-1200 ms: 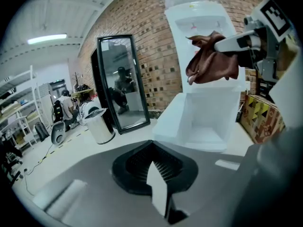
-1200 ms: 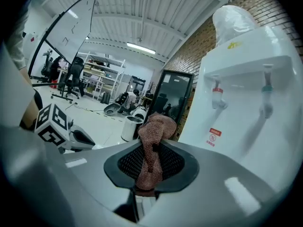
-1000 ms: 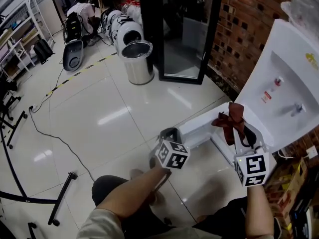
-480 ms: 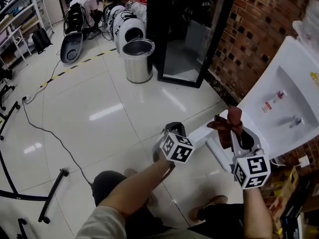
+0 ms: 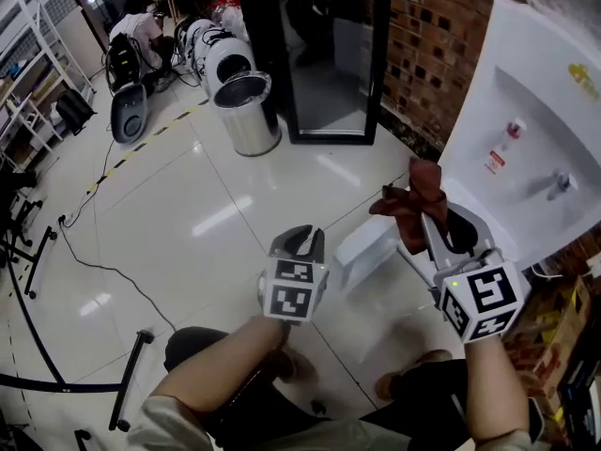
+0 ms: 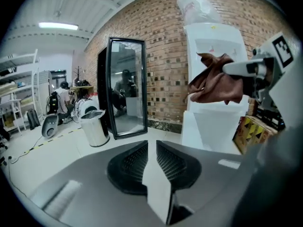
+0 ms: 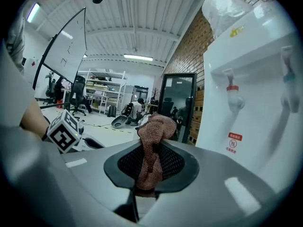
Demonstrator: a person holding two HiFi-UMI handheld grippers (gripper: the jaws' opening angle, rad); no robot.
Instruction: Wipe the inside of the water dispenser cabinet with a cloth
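At three o'clock, before the dispenser [image 5: 535,111], the right gripper [image 5: 427,218] pinches the cloth [image 5: 408,200], held up ready to wipe, while the left gripper [image 5: 301,240] at six o'clock, just opened a crack, holds nothing.

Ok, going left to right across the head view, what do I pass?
White shelf rack → steel bin → standing mirror → brown cloth → water dispenser.
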